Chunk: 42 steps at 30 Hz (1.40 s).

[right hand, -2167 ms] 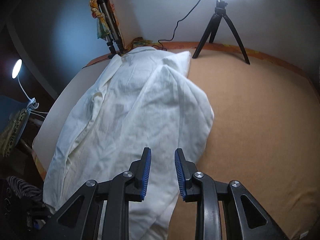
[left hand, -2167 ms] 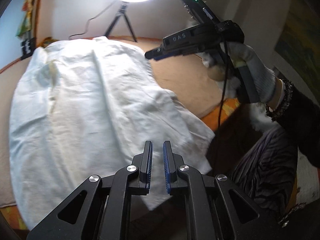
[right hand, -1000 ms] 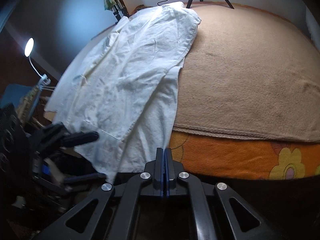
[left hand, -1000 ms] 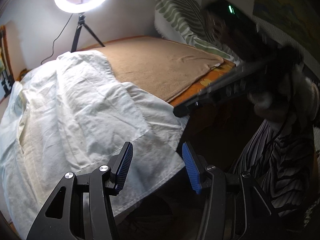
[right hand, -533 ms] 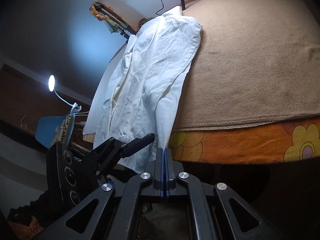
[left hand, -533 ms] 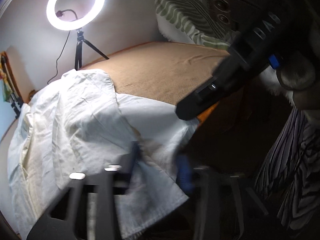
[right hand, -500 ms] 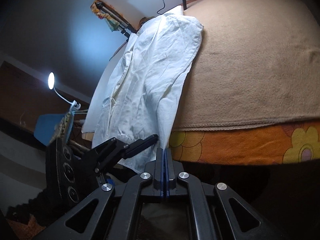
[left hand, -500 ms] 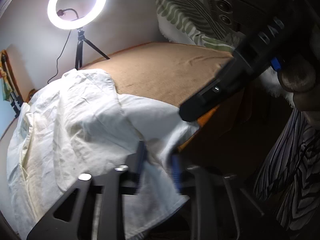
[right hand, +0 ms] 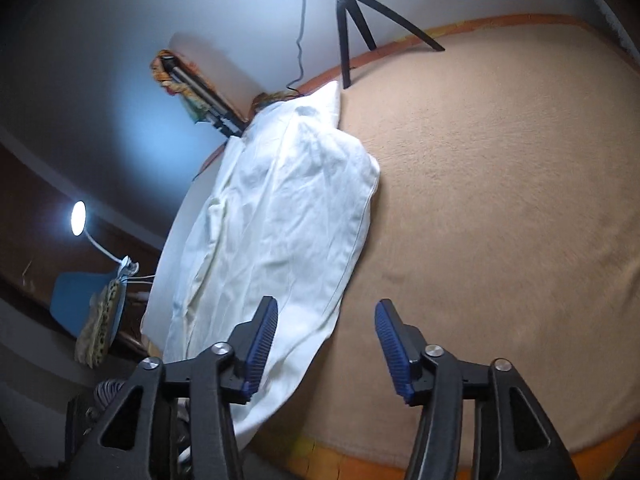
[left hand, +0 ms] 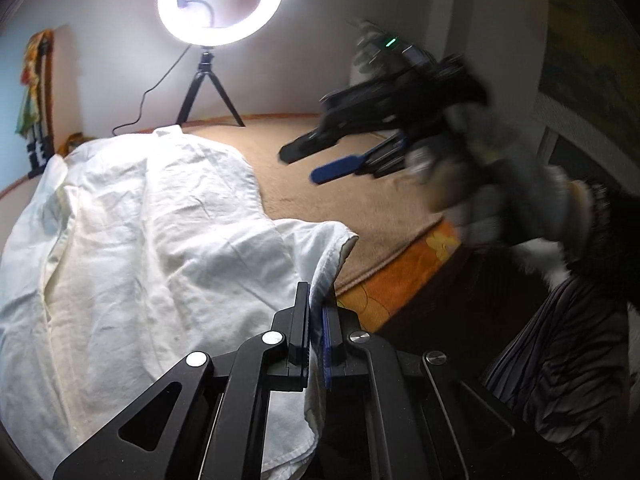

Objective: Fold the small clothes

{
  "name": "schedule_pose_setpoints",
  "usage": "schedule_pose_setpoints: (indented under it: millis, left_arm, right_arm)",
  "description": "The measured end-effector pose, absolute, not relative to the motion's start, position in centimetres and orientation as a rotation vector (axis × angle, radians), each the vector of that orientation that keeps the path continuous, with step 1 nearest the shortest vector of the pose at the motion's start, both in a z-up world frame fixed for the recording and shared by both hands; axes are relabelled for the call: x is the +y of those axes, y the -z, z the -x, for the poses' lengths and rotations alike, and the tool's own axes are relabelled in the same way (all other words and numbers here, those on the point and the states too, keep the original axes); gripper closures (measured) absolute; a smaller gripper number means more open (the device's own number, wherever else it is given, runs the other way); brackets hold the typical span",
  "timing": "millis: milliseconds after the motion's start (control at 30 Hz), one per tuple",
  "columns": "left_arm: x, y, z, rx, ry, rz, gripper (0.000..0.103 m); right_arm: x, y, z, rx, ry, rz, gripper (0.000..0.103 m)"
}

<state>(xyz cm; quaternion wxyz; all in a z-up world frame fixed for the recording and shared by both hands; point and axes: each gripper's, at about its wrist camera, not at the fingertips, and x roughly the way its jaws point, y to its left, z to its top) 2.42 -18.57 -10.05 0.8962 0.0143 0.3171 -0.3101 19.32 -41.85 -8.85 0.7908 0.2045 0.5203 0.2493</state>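
Presently the left gripper [left hand: 316, 312] is clamped on the near hem of the white shirt [left hand: 152, 232], which lies crumpled along the bed's [right hand: 500, 200] left side, its hem at the near edge. The right gripper [right hand: 326, 340] hangs above the near edge with jaws wide apart, holding nothing. From the left wrist view it appears blurred, in a gloved hand [left hand: 492, 184]. The shirt's lower hem is hidden behind the left gripper's fingers [left hand: 300, 320].
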Motion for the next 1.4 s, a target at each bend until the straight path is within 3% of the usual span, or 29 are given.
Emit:
schedule_pose_setpoints:
  millis: [367, 600, 667, 767, 867, 967, 1033, 1067, 1133, 1233, 1400]
  left_arm:
    - [-15.3, 7.9, -1.9, 0.614, 0.604, 0.112, 0.100]
    - [-14.1, 7.8, -1.7, 0.600, 0.594, 0.167, 0.100]
    - [-13.2, 7.8, -1.5, 0.597, 0.585, 0.203, 0.100]
    - [-12.0, 8.2, -1.9, 0.597, 0.578, 0.234, 0.100]
    - [-11.8, 8.3, -2.2, 0.593, 0.586, 0.239, 0.100]
    - [-12.0, 8.3, -2.1, 0.597, 0.591, 0.231, 0.100]
    - [-12.1, 8.3, -2.0, 0.598, 0.588, 0.231, 0.100]
    - [-12.1, 8.4, -1.9, 0.602, 0.586, 0.228, 0.100]
    - [-12.3, 8.7, -1.8, 0.613, 0.588, 0.231, 0.100]
    - [-12.2, 9.1, -1.2, 0.626, 0.585, 0.234, 0.100]
    - [-11.2, 10.4, -0.7, 0.659, 0.556, 0.292, 0.100]
  right_arm:
    - [-38.2, 12.6, -26.5, 1.152, -0.604, -0.575, 0.048]
    - [-38.1, 13.5, -28.6, 1.145, -0.532, -0.709, 0.059]
    - [-38.3, 12.8, -28.3, 1.141, -0.521, -0.690, 0.057]
    - [-39.1, 10.9, -27.3, 1.087, -0.466, -0.585, 0.036]
    - [-39.3, 11.1, -27.1, 1.101, -0.463, -0.556, 0.034]
    - [-39.2, 12.5, -27.6, 1.131, -0.428, -0.591, 0.042]
    - [-38.6, 12.7, -28.4, 1.153, -0.464, -0.603, 0.074]
    - [-38.2, 12.8, -28.8, 1.169, -0.477, -0.603, 0.075]
    - [-37.4, 12.5, -29.2, 1.169, -0.476, -0.573, 0.091]
    - [-35.3, 11.3, -29.7, 1.181, -0.451, -0.447, 0.099]
    - [-31.1, 8.1, -29.6, 1.135, -0.421, -0.228, 0.101]
